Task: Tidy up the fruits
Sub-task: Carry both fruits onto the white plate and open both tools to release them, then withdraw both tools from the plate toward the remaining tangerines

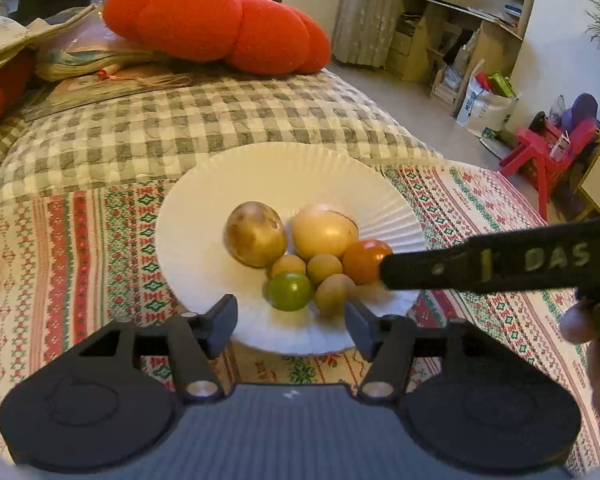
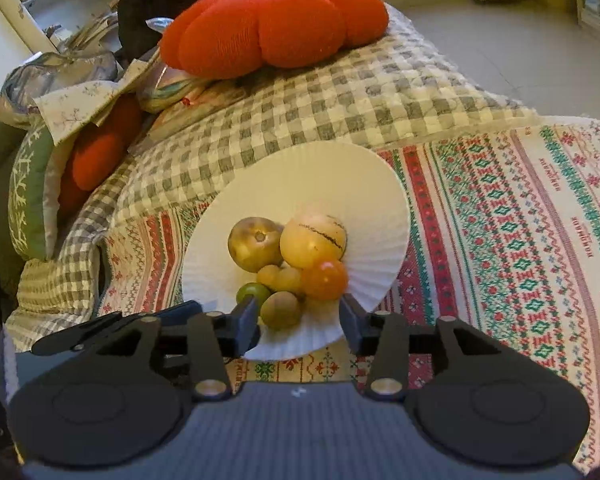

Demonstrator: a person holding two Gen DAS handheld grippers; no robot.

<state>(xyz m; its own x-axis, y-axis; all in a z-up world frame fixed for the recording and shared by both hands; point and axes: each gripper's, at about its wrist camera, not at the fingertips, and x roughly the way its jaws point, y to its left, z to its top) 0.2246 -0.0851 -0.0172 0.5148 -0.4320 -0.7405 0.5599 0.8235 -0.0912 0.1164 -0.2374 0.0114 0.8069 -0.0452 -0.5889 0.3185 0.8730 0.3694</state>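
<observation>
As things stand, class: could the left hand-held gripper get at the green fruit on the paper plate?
Probably yes: the left hand-held gripper is open just short of the green fruit, nothing between; a brownish fruit crowds its right side.

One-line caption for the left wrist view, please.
Left gripper, fingers apart and empty, above a white paper plate of seven fruits; right gripper reaches in beside the orange fruit.

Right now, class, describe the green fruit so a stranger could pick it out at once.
Find the white paper plate on the patterned bedspread. Its fruits cluster together; the green fruit sits at the near edge. It is the only green one among yellow, brown and orange neighbours.
</observation>
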